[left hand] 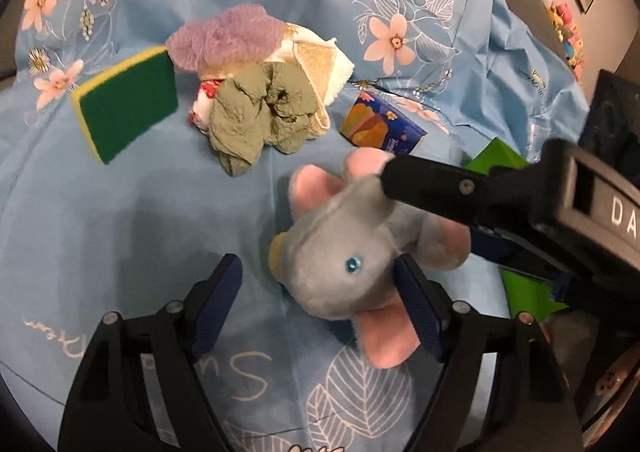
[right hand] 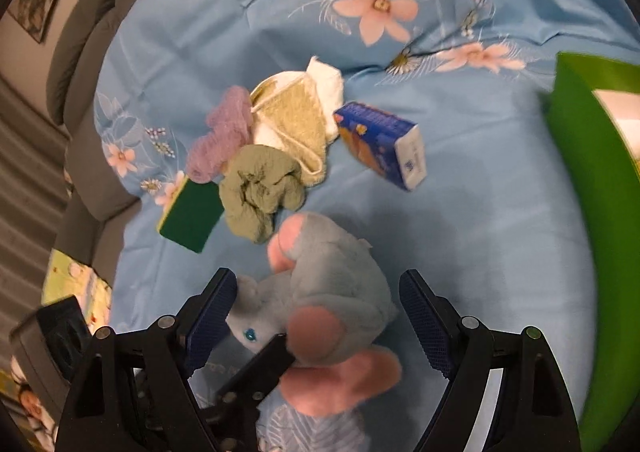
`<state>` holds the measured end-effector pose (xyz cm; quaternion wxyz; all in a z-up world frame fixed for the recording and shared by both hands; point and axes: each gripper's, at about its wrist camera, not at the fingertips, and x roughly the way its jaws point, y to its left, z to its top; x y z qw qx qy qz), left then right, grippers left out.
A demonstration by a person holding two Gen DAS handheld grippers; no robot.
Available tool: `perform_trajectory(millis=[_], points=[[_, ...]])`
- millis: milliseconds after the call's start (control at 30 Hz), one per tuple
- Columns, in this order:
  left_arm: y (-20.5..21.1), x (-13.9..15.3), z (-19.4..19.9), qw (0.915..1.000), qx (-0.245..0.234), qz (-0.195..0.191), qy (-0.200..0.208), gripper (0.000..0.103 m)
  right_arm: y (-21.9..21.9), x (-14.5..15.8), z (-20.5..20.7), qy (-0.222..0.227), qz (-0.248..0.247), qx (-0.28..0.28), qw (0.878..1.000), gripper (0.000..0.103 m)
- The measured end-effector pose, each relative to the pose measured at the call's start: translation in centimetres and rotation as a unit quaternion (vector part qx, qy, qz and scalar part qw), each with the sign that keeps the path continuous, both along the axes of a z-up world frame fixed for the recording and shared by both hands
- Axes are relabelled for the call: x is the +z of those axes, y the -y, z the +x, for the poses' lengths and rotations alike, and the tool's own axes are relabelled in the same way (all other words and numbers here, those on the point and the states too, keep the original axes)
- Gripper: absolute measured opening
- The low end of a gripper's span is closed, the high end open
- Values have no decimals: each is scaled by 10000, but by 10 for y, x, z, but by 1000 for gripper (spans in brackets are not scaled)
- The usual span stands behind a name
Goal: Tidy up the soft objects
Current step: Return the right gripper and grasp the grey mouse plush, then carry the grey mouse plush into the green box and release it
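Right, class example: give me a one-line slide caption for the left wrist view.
Both open grippers, left gripper and right gripper, close around a grey-and-pink plush toy on the blue floral sheet.

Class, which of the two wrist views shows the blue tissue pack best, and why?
The right wrist view: the tissue pack shows its top and white end, unobstructed. In the left wrist view the pack is smaller and partly hidden behind the plush elephant.

Plush elephant [left hand: 344, 252] lies between both open tools.
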<state>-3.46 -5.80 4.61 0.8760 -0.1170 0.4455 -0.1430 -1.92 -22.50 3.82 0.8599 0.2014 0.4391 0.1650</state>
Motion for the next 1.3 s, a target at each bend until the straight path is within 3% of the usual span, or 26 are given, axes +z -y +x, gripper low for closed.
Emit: perform_trajectory(millis=[133, 233, 400, 500, 567, 800, 1067, 1300], points=[[-2, -3, 4, 9993, -105, -345, -81, 61, 2, -7, 7, -111, 295, 32, 9995, 85], [-2, -3, 4, 9986, -190, -485, -98, 61, 10, -12, 11, -264, 621, -105, 9977, 85], [1, -3, 3, 9988, -227, -422, -70, 61, 11, -10, 12, -208, 31, -325, 9993, 80], [1, -4, 3, 9989, -236, -407, -68, 61, 7, -19, 18, -374, 216, -96, 9990, 73], [1, -4, 4, 9989, -238, -395, -60, 54, 2, -24, 21, -422, 158, -17, 9990, 68], [1, 0, 0, 9988, -255, -397, 116, 51, 3, -25, 19, -287, 250, -103, 9992, 54], [26, 44, -10, 9946, -579, -390, 771, 51, 34, 20, -11, 505, 408, -529, 9965, 54], [97, 73, 4, 9843, -1350, -608, 964, 51, 112, 55, -34, 1032, 275, -1530, 9824, 54]])
